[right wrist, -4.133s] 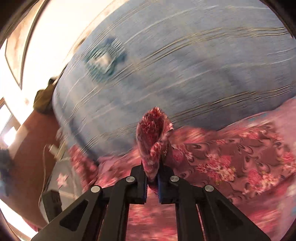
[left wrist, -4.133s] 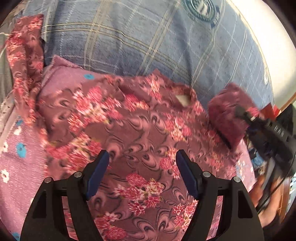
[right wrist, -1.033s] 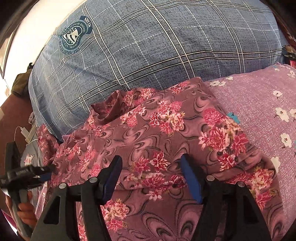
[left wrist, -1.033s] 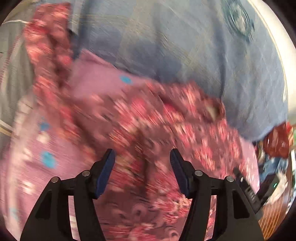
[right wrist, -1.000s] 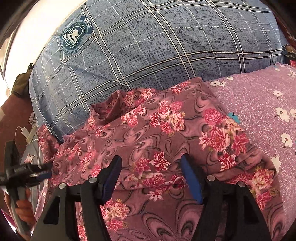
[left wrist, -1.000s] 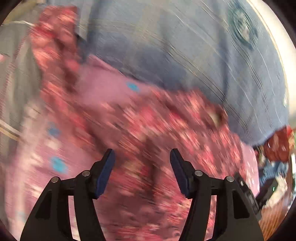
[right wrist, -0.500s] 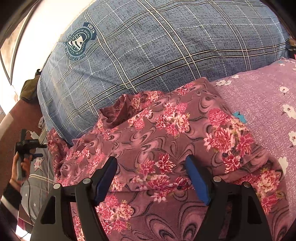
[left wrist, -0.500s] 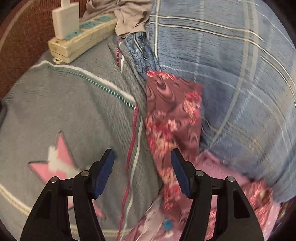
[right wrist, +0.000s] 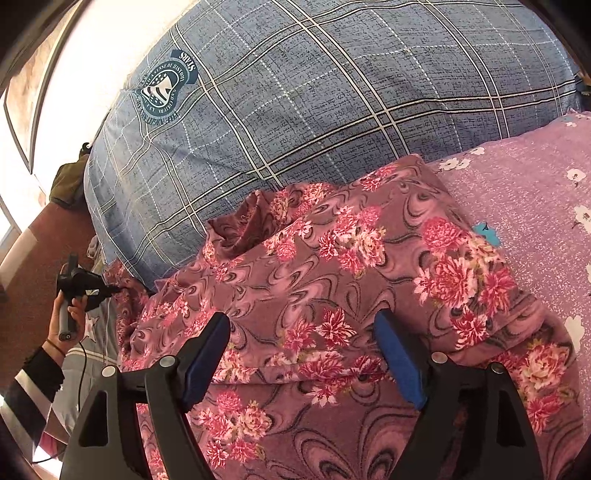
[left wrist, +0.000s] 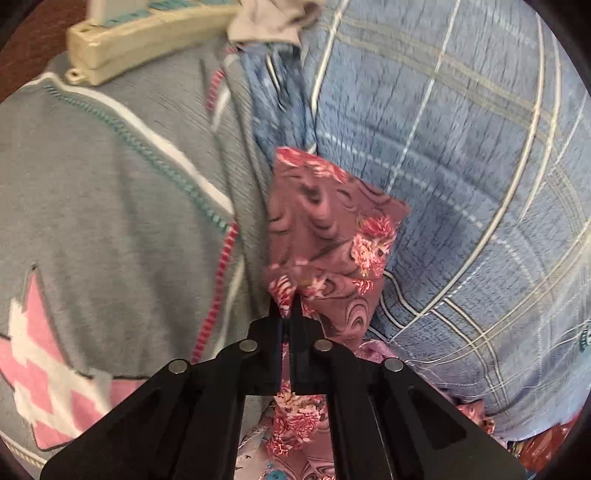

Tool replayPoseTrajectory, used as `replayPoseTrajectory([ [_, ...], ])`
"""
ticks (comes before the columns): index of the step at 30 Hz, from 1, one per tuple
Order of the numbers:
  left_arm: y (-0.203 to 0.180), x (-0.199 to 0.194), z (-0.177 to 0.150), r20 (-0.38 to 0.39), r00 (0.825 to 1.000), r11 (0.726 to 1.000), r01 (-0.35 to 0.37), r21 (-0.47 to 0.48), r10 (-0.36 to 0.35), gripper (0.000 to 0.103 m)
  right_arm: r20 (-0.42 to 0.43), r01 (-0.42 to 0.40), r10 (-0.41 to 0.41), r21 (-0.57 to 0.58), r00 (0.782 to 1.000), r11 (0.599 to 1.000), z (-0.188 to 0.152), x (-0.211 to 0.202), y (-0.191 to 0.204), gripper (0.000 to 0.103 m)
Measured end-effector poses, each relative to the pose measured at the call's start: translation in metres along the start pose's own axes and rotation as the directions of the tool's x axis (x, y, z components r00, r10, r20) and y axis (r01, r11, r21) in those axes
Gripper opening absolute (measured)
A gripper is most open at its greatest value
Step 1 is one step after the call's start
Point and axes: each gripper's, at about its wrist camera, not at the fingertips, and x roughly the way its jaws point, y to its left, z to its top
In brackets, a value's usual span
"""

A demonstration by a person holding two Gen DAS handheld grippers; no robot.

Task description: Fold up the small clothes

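Observation:
A maroon garment with pink flowers (right wrist: 332,277) lies spread on the bed against a blue plaid pillow. Its long sleeve (left wrist: 325,229) stretches out to the left between the pillow and a grey blanket. My left gripper (left wrist: 286,310) is shut on the near part of that sleeve, with a fold of cloth pinched between the pads. The same gripper (right wrist: 114,290) shows at the far left of the right wrist view, held by a hand (right wrist: 70,314). My right gripper (right wrist: 301,321) hovers over the garment's body, its jaws opening, with nothing pinched between them.
The blue plaid pillow (right wrist: 314,92) fills the back. A grey blanket with a pink star (left wrist: 110,221) lies to the left, and a cream power strip (left wrist: 147,33) sits beyond it. Purple flowered bedding (right wrist: 535,184) lies to the right.
My left gripper has swung left from over the garment's body to its outstretched sleeve and shut on it. The right gripper has stayed in place and its jaws have spread wider.

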Motion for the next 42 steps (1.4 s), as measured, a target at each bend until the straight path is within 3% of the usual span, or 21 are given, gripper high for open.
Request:
replayPoseTrajectory([
  [7, 0.001, -0.057, -0.017, 0.062, 0.993, 0.995, 0.099, 0.035, -0.101, 0.000, 0.002, -0.003, 0.003, 0.002, 1.000, 1.000, 0.000, -0.001, -0.001, 0.083],
  [13, -0.023, -0.104, -0.058, 0.074, 0.980, 0.975, 0.173, 0.142, -0.185, 0.000, 0.003, -0.003, 0.003, 0.002, 1.000, 1.000, -0.001, -0.001, -0.001, 0.083],
  [23, -0.112, -0.141, -0.139, 0.021, 0.957, 0.910, 0.268, 0.315, -0.289, 0.000, 0.006, -0.013, 0.013, 0.007, 1.000, 1.000, -0.001, -0.002, -0.002, 0.083],
  [31, -0.199, -0.103, -0.224, -0.113, 0.953, 0.845, 0.302, 0.441, -0.281, 0.001, 0.012, -0.026, 0.026, 0.015, 1.000, 1.000, -0.002, -0.003, -0.003, 0.083],
  [38, -0.228, -0.031, -0.297, -0.268, 0.955, 0.839, 0.246, 0.485, -0.125, 0.003, 0.018, -0.037, 0.037, 0.020, 0.999, 0.999, -0.002, -0.004, -0.005, 0.083],
  [40, -0.222, -0.029, -0.304, -0.286, 0.951, 0.831, 0.250, 0.496, -0.116, 0.015, 0.017, -0.037, 0.036, 0.020, 0.999, 0.999, -0.002, -0.004, -0.005, 0.083],
  [42, -0.210, -0.037, -0.305, -0.314, 0.938, 0.831, 0.287, 0.476, -0.144, 0.043, 0.018, -0.037, 0.037, 0.020, 0.999, 0.999, -0.002, -0.004, -0.004, 0.083],
])
